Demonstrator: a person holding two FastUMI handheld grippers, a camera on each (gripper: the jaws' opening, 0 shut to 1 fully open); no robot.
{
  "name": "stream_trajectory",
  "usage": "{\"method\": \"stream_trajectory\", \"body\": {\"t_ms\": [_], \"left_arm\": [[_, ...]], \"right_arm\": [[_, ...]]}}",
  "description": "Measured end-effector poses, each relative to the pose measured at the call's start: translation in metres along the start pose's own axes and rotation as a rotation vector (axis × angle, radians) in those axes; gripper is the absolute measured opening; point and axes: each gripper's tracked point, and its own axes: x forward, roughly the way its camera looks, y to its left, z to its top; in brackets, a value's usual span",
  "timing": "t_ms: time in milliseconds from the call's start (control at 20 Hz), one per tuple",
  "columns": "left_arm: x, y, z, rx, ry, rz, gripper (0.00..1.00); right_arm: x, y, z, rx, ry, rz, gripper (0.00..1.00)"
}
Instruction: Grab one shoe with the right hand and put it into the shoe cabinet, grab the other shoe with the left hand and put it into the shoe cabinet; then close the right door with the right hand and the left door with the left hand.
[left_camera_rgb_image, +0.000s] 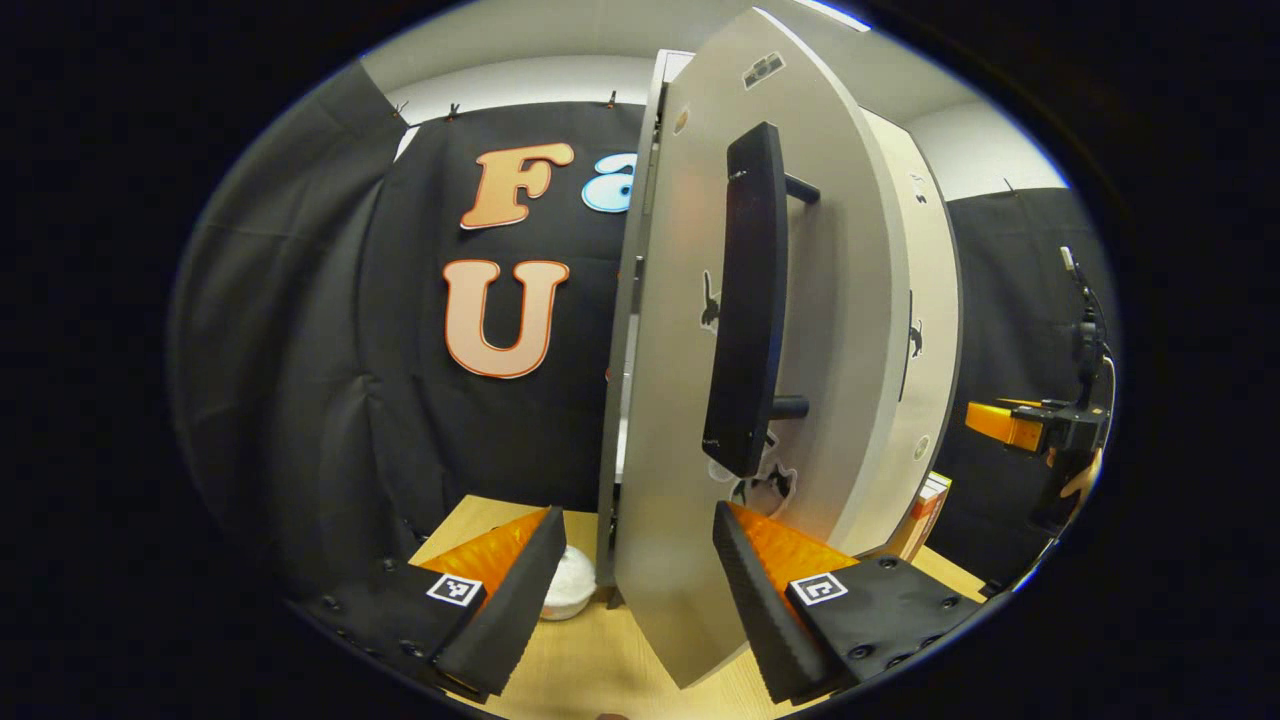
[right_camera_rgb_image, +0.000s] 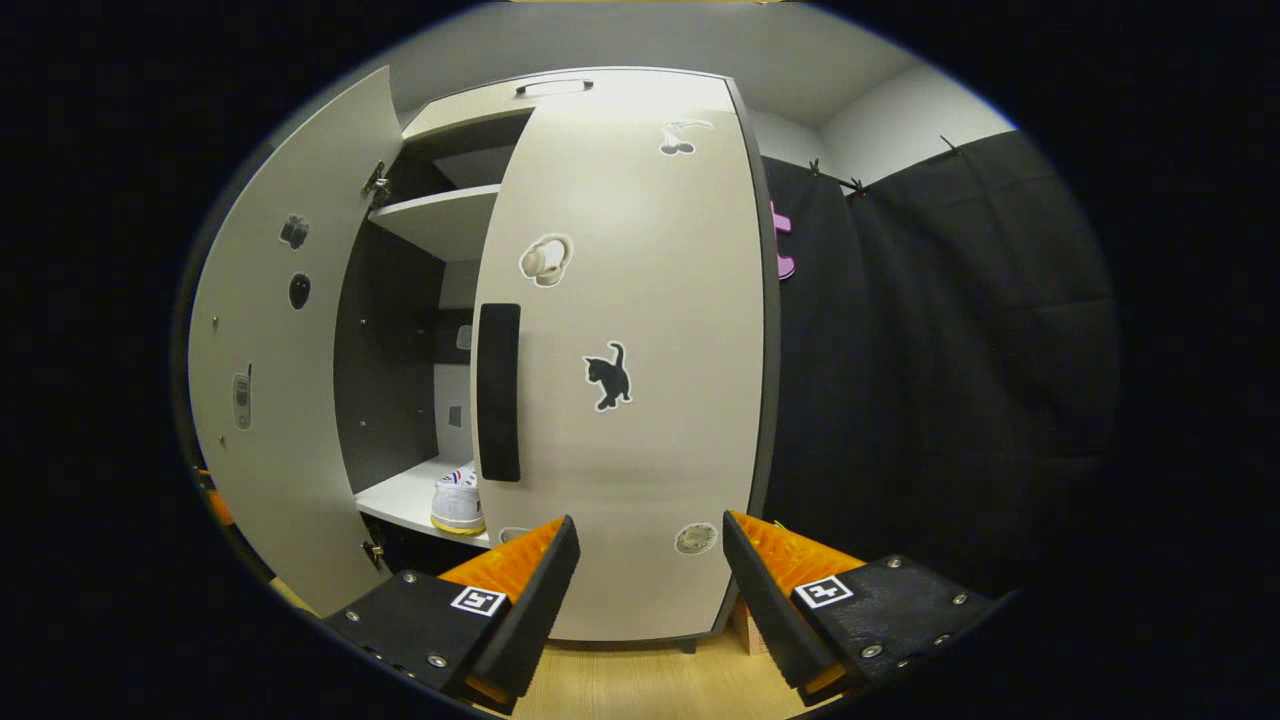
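The pale shoe cabinet's right door (right_camera_rgb_image: 640, 420) stands shut, with a black handle (right_camera_rgb_image: 498, 390) on it. Its left door (right_camera_rgb_image: 270, 400) hangs open. Inside, a white shoe (right_camera_rgb_image: 458, 505) rests on a low shelf (right_camera_rgb_image: 400, 495). My right gripper (right_camera_rgb_image: 645, 590) is open and faces the shut door from a short way off. In the left gripper view the left door (left_camera_rgb_image: 670, 400) is seen nearly edge-on, its black handle (left_camera_rgb_image: 750, 300) facing me. My left gripper (left_camera_rgb_image: 635, 600) is open, and the door's lower edge sits between its fingers. The right gripper (left_camera_rgb_image: 1040, 430) shows far right, held by a hand.
A white rounded thing (left_camera_rgb_image: 568, 590) lies behind the left door near the cabinet's foot; I cannot tell what it is. The cabinet stands on a wooden table (left_camera_rgb_image: 580, 670). A small box (left_camera_rgb_image: 925, 515) leans at the cabinet's right side. Black cloth surrounds the booth.
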Motion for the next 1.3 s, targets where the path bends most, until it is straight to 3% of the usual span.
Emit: {"method": "stream_trajectory", "body": {"t_ms": [200,250,300,600,850,1300], "left_arm": [[0.017,-0.018,0.003,0.030,-0.007,-0.011,0.99],[0.019,-0.022,0.000,0.035,-0.007,-0.010,0.93],[0.023,-0.027,-0.001,0.043,-0.005,-0.013,0.96],[0.060,-0.064,-0.003,0.028,0.006,-0.088,0.94],[0.106,-0.086,-0.010,0.063,0.015,-0.089,0.94],[0.127,-0.098,-0.012,0.091,0.003,-0.062,0.99]], "right_arm": [[-0.020,-0.021,0.012,0.015,-0.031,-0.029,0.89],[-0.024,-0.026,0.014,0.022,-0.036,-0.038,0.89],[-0.028,-0.032,0.015,0.029,-0.039,-0.051,0.89],[-0.040,-0.064,0.013,0.032,-0.041,-0.117,0.89],[-0.042,-0.085,0.010,0.026,-0.039,-0.161,0.89],[-0.027,-0.096,0.014,0.020,-0.049,-0.182,0.89]]}}
